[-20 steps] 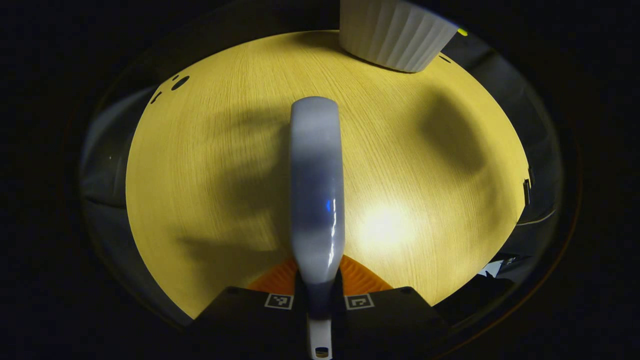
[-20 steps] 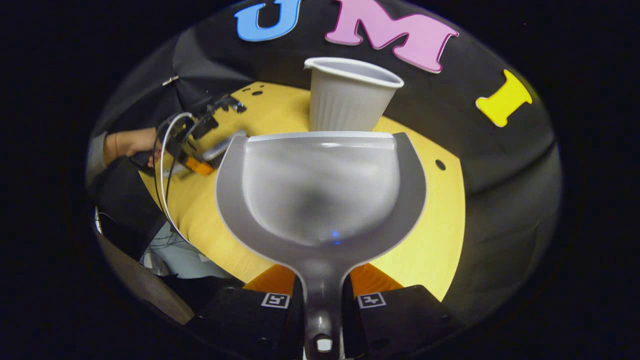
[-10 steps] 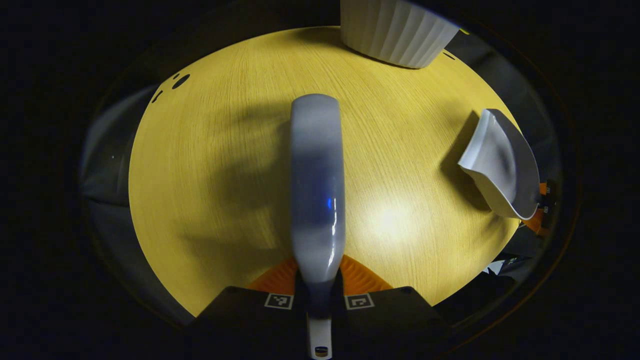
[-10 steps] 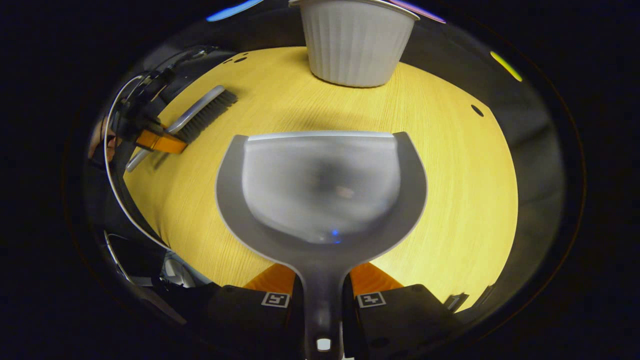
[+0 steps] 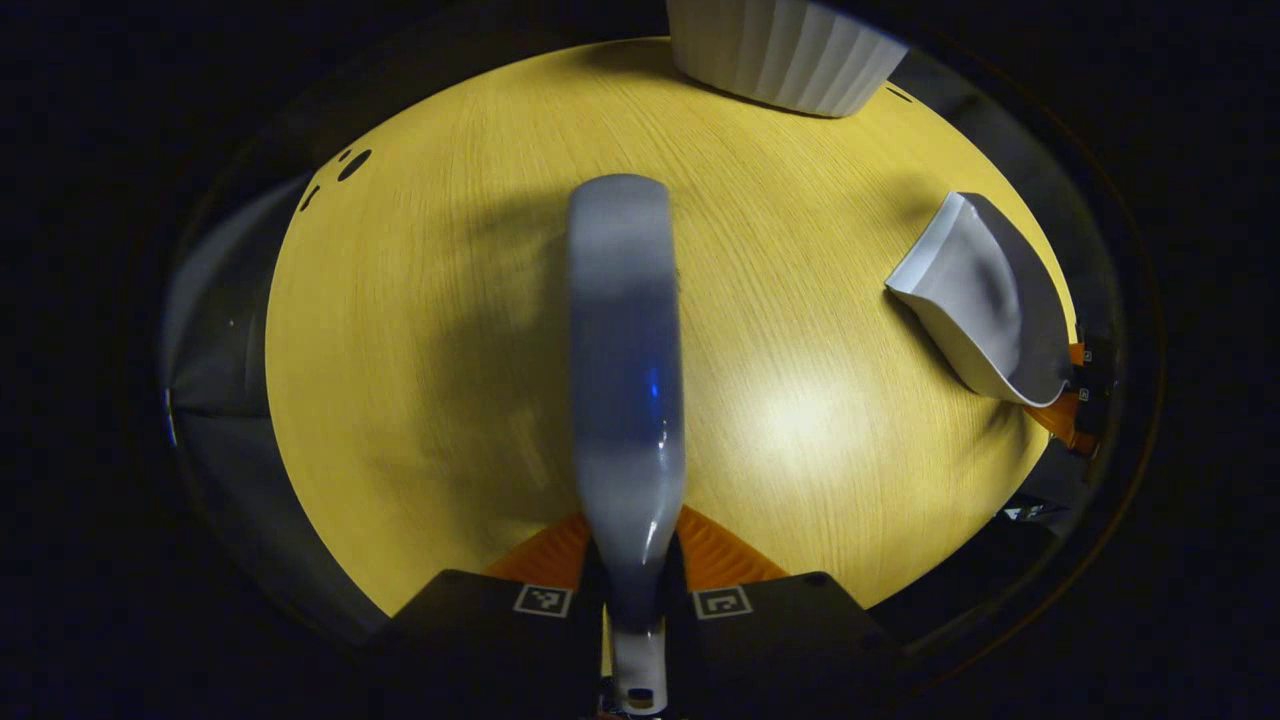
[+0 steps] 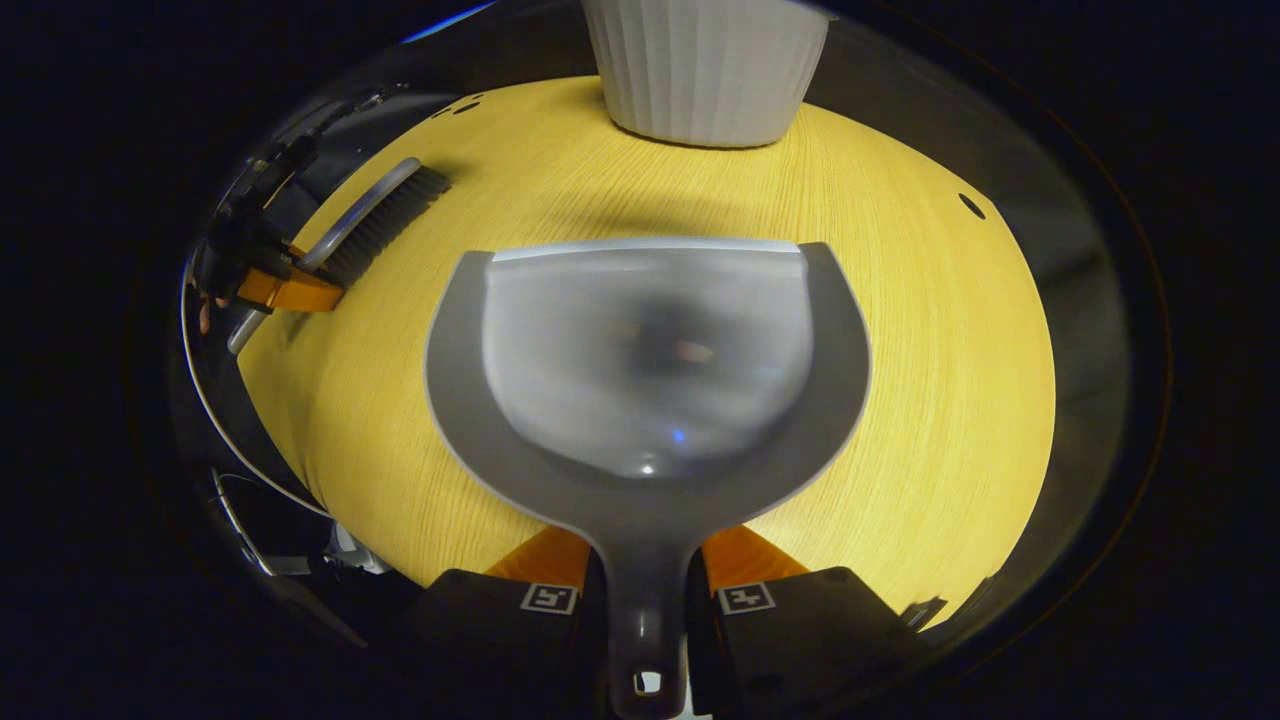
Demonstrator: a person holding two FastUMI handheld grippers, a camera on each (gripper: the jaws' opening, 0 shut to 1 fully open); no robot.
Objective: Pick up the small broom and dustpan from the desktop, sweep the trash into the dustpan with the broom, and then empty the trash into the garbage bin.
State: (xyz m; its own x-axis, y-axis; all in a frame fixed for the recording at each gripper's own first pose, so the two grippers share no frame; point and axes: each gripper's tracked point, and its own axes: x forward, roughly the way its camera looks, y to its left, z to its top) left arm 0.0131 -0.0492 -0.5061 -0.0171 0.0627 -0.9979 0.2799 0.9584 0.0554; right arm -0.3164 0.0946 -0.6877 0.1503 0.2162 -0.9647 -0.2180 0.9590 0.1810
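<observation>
Gripping the broom by its handle, the left claw has both fingers closed on it low in the left gripper view, the broom's back reaching forward over the bare yellow counter. The right claw is likewise closed on the dustpan handle, the pan's front lip pointing toward the far side. In the right gripper view wide open wood lies to the pan's right, out to the counter's curved edge. Farther off, the white ribbed bin stands near the counter's far edge, apart from the pan's lip. At far left the broom's bristles sit close to the counter's left edge.
</observation>
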